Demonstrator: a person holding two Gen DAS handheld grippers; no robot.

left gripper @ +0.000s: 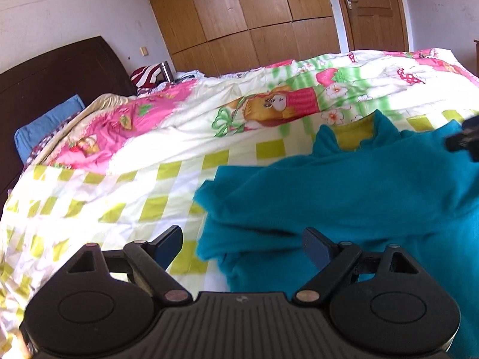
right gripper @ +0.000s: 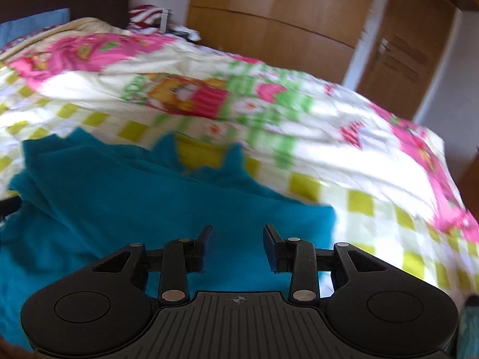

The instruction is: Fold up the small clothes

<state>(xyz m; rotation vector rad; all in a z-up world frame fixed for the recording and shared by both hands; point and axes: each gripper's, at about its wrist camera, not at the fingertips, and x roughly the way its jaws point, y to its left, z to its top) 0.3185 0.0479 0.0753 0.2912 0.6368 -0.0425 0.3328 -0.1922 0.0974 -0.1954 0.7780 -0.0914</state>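
Teal sweater [left gripper: 359, 185] lies on your quilt [left gripper: 134, 185], headboard [left gripper: 54, 71] and wardrobe [left gripper: 239, 9] beyond; your left gripper [left gripper: 242, 246] hovers wide over its edge. Right view: your right gripper [right gripper: 238, 246] hovers spread above the sweater [right gripper: 119, 197].

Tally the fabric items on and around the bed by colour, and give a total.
Teal: 1, the teal garment lying spread on the quilt.
Patterned pink, green and yellow: 1, the quilt covering the bed.
Blue: 1, the blue pillow by the headboard.
Red and white striped: 1, the striped cloth at the far side of the bed.
Total: 4
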